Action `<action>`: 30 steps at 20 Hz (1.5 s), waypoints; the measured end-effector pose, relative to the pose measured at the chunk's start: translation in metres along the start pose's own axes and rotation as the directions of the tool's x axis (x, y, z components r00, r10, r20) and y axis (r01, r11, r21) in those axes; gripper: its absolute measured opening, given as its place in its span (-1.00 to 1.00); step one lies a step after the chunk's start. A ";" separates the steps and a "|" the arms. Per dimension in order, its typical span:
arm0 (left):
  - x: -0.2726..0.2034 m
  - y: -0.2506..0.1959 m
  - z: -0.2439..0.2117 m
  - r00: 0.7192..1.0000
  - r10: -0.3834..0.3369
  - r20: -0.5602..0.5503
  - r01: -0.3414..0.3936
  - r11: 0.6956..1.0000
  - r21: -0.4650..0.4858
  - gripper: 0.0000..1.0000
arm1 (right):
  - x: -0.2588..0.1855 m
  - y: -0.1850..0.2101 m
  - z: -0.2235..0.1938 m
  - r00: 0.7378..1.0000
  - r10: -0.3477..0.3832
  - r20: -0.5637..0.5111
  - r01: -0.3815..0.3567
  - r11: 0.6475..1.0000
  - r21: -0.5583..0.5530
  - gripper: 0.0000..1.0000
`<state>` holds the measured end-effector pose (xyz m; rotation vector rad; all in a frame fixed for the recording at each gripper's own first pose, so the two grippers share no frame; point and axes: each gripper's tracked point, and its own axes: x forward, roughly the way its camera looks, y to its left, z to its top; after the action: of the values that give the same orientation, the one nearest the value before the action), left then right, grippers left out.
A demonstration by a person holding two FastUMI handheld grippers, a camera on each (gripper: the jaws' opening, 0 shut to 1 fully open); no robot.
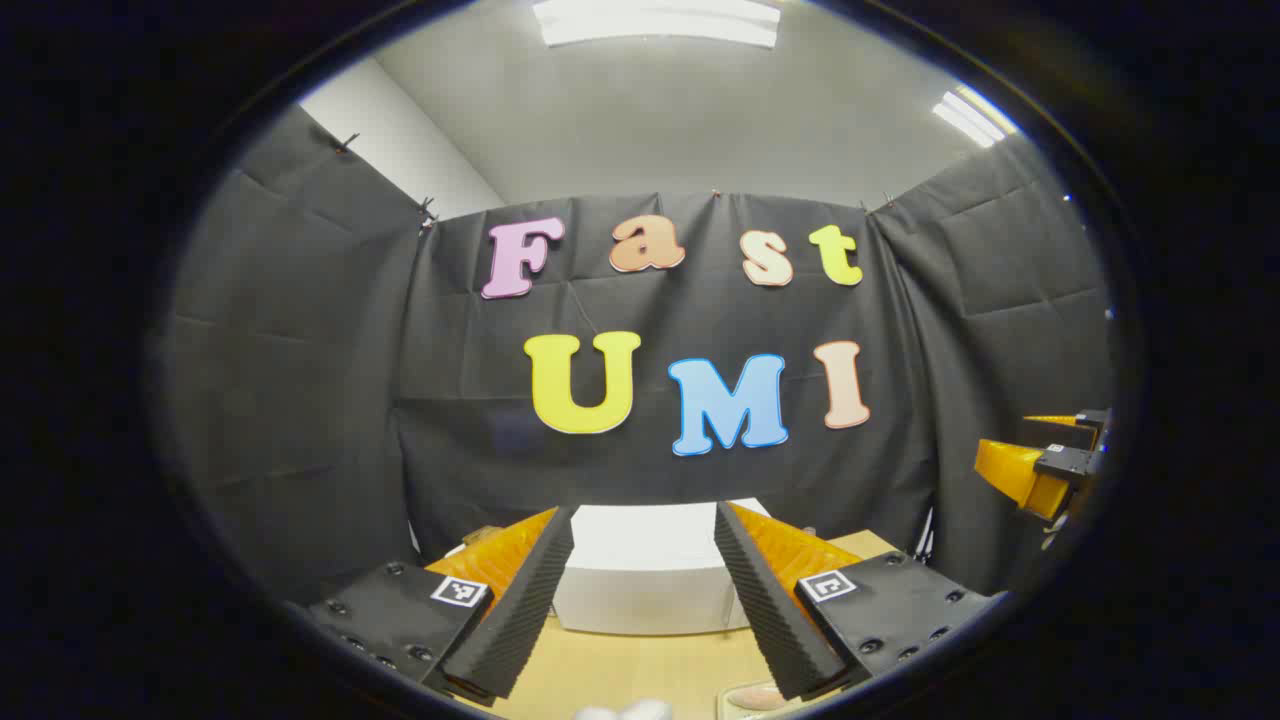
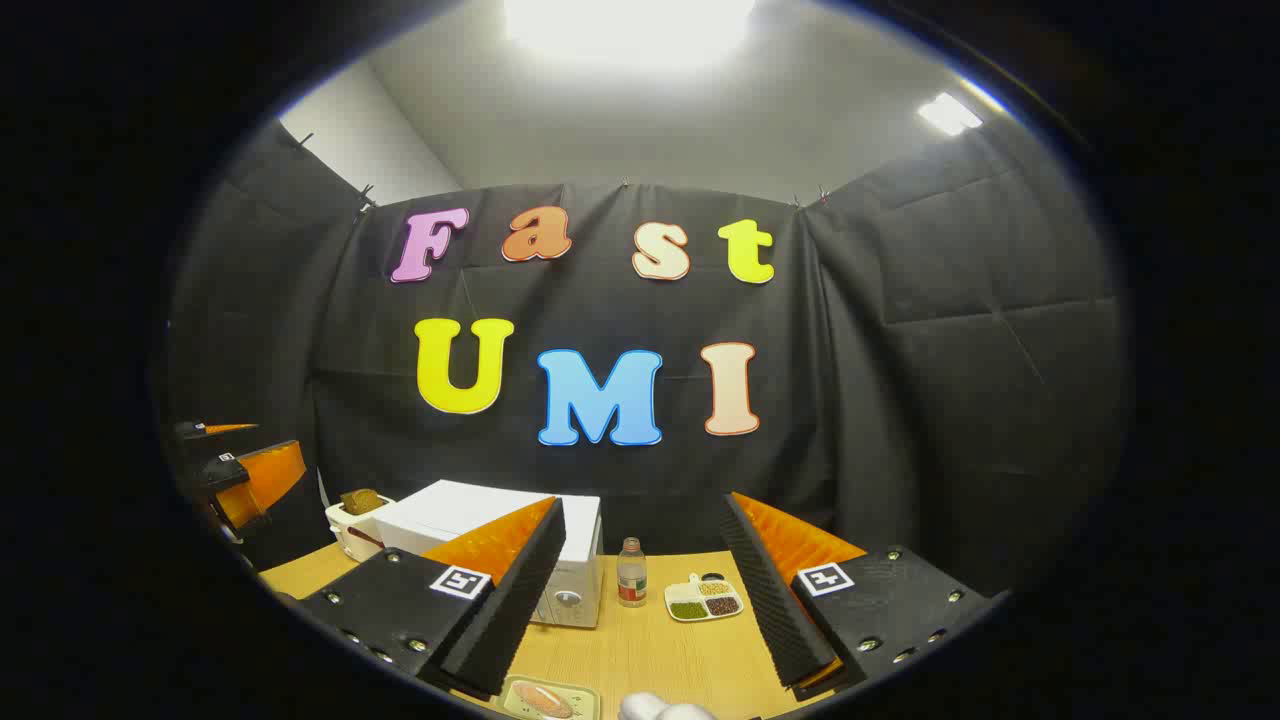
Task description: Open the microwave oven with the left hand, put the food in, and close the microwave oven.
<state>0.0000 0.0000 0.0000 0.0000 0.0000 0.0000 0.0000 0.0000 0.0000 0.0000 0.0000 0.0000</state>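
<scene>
Black cloth walls point(image 2: 950, 380), wooden table point(image 2: 650, 650), bright ceiling lights point(image 1: 655, 20).

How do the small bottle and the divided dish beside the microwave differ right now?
In the right gripper view, the bottle stands upright and tall, while the divided dish lies low and flat. The bottle is a clear, narrow single container; the dish is wide and white, split into compartments holding green, brown and pale fillings. The bottle sits nearer the microwave, the dish farther right. Both rest on the wooden table, untouched by either gripper.
</scene>
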 end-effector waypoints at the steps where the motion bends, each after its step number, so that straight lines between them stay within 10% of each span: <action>1: 0.000 0.001 0.000 1.000 -0.001 0.003 0.001 1.000 0.001 0.99 | -0.001 0.000 0.000 1.000 0.000 0.002 0.000 1.000 0.002 0.91; 23: 0.011 0.012 -0.014 1.000 0.017 0.013 -0.017 1.000 -0.001 0.90 | 0.003 0.008 0.000 1.000 0.000 -0.006 0.000 1.000 -0.016 0.92; 30: 0.059 -0.041 -0.128 0.997 -0.063 -0.034 0.062 0.998 -0.033 0.99 | 0.015 -0.009 0.006 0.999 -0.052 0.003 0.052 0.998 -0.027 0.91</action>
<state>0.0590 -0.0409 -0.1283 -0.0316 0.0346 -0.0626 0.0148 -0.0094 0.0058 -0.0267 -0.0022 -0.0525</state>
